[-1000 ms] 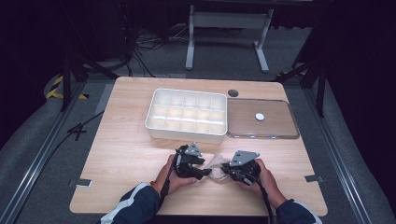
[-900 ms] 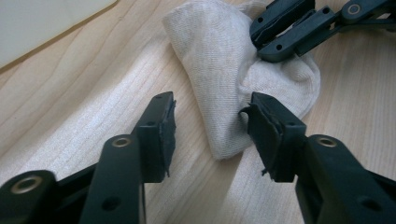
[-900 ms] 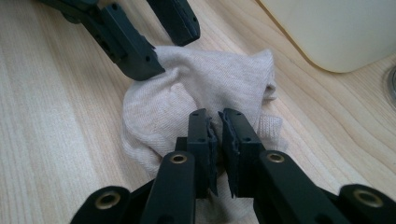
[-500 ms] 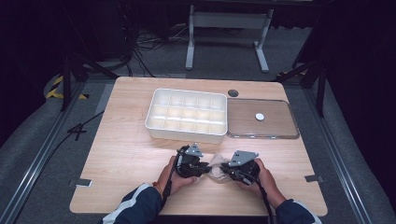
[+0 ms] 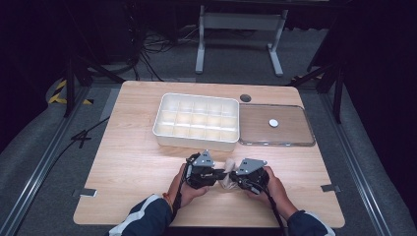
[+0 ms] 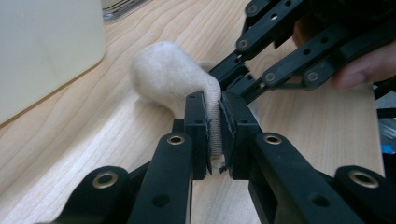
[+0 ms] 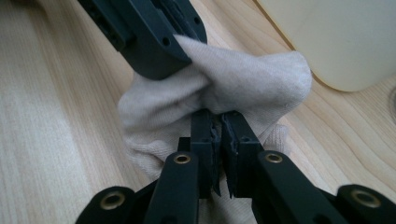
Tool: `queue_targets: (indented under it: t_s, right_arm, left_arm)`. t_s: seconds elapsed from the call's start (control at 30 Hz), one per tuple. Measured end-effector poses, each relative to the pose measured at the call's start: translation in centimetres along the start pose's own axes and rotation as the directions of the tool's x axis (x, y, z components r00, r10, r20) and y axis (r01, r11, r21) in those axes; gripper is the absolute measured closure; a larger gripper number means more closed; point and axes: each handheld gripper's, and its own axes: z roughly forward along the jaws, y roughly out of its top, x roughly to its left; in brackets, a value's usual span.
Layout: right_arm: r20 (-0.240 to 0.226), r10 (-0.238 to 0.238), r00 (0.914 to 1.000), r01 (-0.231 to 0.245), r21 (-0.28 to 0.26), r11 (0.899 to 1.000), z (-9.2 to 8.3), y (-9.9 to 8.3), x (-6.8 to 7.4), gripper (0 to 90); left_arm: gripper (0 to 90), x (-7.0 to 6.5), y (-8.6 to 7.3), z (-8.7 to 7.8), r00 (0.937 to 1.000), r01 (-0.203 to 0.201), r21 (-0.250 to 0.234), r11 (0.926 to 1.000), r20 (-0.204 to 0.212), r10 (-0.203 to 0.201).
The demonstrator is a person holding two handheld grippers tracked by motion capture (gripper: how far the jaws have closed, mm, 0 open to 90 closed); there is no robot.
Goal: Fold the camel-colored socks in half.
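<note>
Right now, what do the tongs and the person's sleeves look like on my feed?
Both are black linkage tongs with brass-coloured rivets: the left tongs and right tongs each carry a grey three-cornered plate on top. A thin black cable trails from the right one. The person wears dark navy sleeves, with an orange band at the left wrist.

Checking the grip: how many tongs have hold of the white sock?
2. The left tongs pinch a fold of the sock; the right tongs clamp its middle. Both meet at the table's near edge.
</note>
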Motion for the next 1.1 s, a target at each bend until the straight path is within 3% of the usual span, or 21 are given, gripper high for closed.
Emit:
queue_targets:
  t_s: [0.27,0.4,0.5,0.63,0.7,0.87,1.1]
  right_arm:
    - [0.014,0.007,0.9999,-0.007,-0.018,1.0,0.3,0.1,0.2,81.1]
    - [0.002,0.037,0.9993,-0.037,-0.041,0.998,-0.1,-0.1,-0.3,65.7]
    - [0.005,0.059,0.9983,-0.058,-0.054,0.997,-0.8,-0.3,-0.9,63.6]
    - [0.01,0.062,0.998,-0.061,-0.067,0.996,-1.6,-0.5,-1.1,67.9]
    - [0.008,0.061,0.9981,-0.06,-0.072,0.996,-2.1,-0.8,-1.3,75.2]
    - [-0.005,0.032,0.9995,-0.032,-0.022,0.999,-1.0,-0.7,-0.7,80.6]
    - [0.021,0.019,0.9996,-0.019,-0.015,1.0,-0.2,-0.3,0.2,82.5]
  left_arm:
    - [81.4,-0.3,0.1,0.2,0.9998,-0.006,-0.002,1.0,-0.021,0.006]
    - [82.0,0.0,0.0,-0.1,0.9995,-0.006,0.009,0.9999,-0.032,0.007]
    - [82.2,0.0,0.0,-0.2,0.9993,-0.004,0.009,1.0,-0.037,0.004]
    - [82.2,0.0,0.0,-0.3,0.9989,-0.007,0.014,0.9999,-0.046,0.008]
    - [82.1,0.1,0.1,-0.2,0.9987,-0.008,0.014,0.9999,-0.05,0.009]
    - [81.9,-0.1,0.1,0.0,0.9983,-0.012,0.011,0.9999,-0.056,0.012]
    - [81.1,-1.0,0.5,0.5,0.9964,-0.06,0.011,0.9981,-0.059,0.061]
